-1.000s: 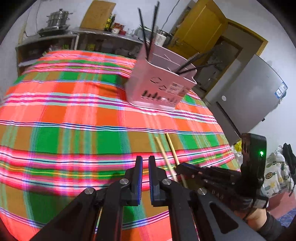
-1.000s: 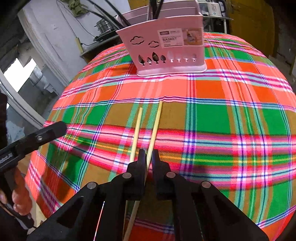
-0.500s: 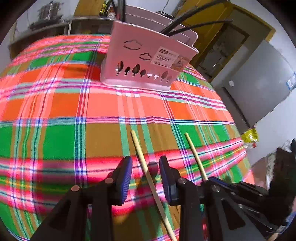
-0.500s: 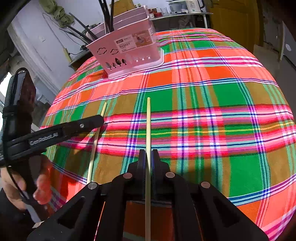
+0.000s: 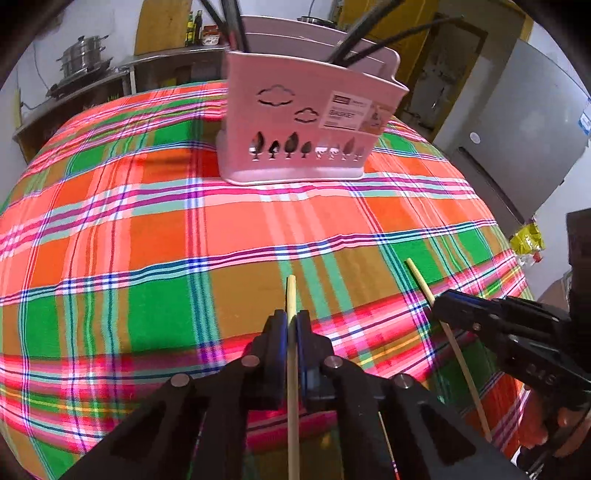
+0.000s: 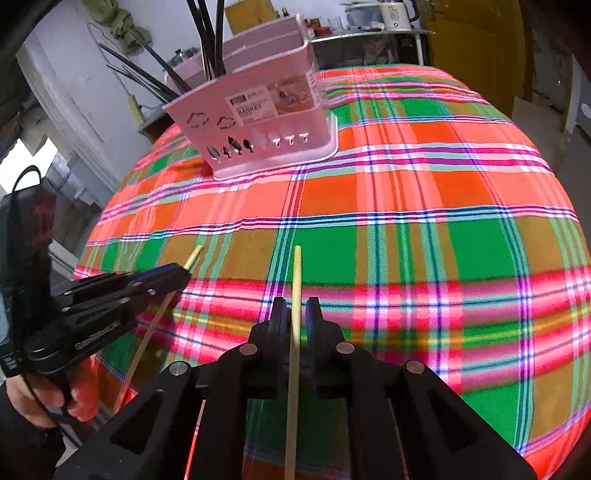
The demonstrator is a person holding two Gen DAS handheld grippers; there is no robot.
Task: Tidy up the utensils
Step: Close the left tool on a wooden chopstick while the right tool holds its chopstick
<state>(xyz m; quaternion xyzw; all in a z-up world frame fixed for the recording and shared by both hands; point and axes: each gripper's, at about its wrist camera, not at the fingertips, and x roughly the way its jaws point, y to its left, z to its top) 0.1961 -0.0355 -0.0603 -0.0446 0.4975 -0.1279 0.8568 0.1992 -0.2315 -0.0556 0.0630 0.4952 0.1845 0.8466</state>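
Plaid tablecloth (image 5: pixel 155 236) bears pink holder (image 5: pixel 303 122) labelled "BASKET"; left gripper (image 5: pixel 291 325) clamps chopstick (image 5: pixel 291 295).

cloth (image 5: pixel 155 236): orange/green/pink plaid | basket (image 5: pixel 295 122): pink | chopsticks (image 5: pixel 291 369): pale wood

The cloth (image 5: pixel 155 236) is woven plaid, matt, with a fine visible weave and a slight sheen on its pink stripes. The basket (image 5: pixel 295 122) is smooth pink plastic, softly glossy, with a paper label (image 5: pixel 349 110) stuck on its front. The two chopsticks (image 5: pixel 291 365) (image 6: pixel 294 350) look like pale bare wood, matt and smooth. Both tongs, left (image 5: pixel 291 325) and right (image 6: pixel 294 314), are matt black plastic with bright metal screw heads. The dark sticks (image 6: pixel 207 33) in the basket look smooth and faintly shiny.
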